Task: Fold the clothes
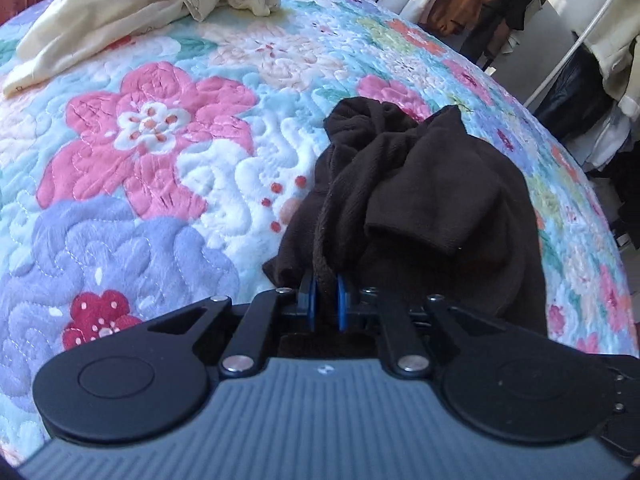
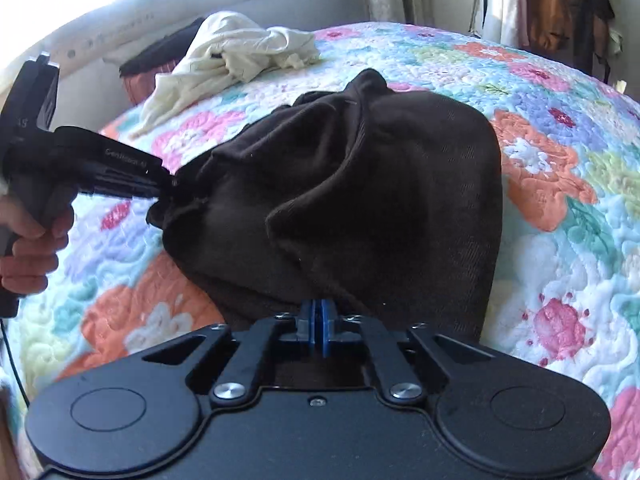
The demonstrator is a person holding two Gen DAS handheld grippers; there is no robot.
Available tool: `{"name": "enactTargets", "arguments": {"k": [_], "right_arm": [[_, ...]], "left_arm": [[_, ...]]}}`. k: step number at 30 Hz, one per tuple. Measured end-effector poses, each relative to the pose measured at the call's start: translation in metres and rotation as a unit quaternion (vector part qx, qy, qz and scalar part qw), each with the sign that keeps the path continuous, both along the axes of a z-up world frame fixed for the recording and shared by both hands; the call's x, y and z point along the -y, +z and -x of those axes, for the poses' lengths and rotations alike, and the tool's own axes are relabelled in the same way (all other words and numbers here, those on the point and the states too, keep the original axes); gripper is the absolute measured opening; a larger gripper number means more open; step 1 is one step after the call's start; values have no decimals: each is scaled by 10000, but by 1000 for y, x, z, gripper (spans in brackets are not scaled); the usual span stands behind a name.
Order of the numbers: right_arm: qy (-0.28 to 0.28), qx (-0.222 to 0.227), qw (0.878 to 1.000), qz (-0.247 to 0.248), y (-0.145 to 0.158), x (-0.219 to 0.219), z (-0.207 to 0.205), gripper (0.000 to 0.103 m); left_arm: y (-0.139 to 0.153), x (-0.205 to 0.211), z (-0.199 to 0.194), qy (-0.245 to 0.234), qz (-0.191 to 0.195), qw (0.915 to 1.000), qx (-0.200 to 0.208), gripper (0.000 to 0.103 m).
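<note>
So the dark brown garment (image 2: 360, 184) is bunched up on the bed, sitting on the floral quilt (image 1: 152, 152) — and it's pinched at two spots. The left hand-held gripper (image 1: 326, 300) has its blue pads clamped on a thick fold at the near edge of the cloth. In the right wrist view you can see that same gripper coming in from the left, a hand (image 2: 30, 248) wrapped around its grip. The right hand-held gripper (image 2: 319, 330) is squeezed tight too, pads nearly together, with the garment's edge caught in them. A crumpled cream garment (image 1: 152, 4) lies well apart at the far side of the bed — nobody's touching it. Clothes hang on a rack (image 1: 576, 52) beyond the bed.
</note>
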State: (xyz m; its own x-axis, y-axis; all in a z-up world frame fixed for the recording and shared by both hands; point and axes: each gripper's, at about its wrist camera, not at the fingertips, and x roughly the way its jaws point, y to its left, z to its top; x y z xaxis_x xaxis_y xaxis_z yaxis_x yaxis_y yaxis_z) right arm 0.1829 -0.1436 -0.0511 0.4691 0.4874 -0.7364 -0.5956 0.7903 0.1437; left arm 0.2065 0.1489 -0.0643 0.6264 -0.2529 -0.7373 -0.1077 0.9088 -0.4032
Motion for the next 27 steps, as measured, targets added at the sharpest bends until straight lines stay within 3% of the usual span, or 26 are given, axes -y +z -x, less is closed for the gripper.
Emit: {"name": "enactTargets", "arguments": {"k": [4, 7, 8, 10, 11, 12, 15, 17, 20, 22, 24, 26, 27], "right_arm": [[399, -289, 9988, 67, 2, -9, 6, 2], [214, -485, 9980, -354, 15, -12, 9, 3], [105, -472, 9973, -552, 23, -13, 8, 9], [200, -157, 9978, -606, 40, -25, 7, 14], [291, 100, 9985, -453, 45, -33, 6, 23], [363, 354, 9984, -266, 49, -42, 4, 27], [538, 844, 9948, 194, 51, -67, -7, 37], [545, 1022, 9926, 373, 48, -81, -16, 60], [379, 1437, 9851, 865, 37, -99, -28, 72], [253, 1551, 9794, 1267, 27, -105, -33, 72], [336, 1563, 9783, 1320, 18, -106, -35, 70], [374, 1564, 9796, 1210, 18, -101, -38, 16], [378, 1565, 9803, 1144, 19, -99, -39, 16]], "left_arm": [[5, 2, 1, -51, -373, 9992, -108, 9], [2, 1, 1, -229, -602, 9976, -253, 9], [5, 3, 2, -344, -679, 9969, -215, 9], [13, 3, 6, -400, -799, 9960, -81, 9], [16, 1, 8, -380, -840, 9957, -34, 10], [19, 0, 10, -360, -881, 9955, 12, 10], [18, -15, 10, -173, -578, 9982, -10, 10], [16, -21, 10, -43, -490, 9988, -1, 10], [19, -25, 10, 0, -330, 9992, 207, 10], [21, -25, 10, -18, -159, 9991, 398, 10], [25, -24, 10, -65, -5, 9981, 613, 10], [24, -24, 9, -133, 243, 9970, 727, 11], [22, -25, 7, -153, 422, 9961, 754, 12]]}}
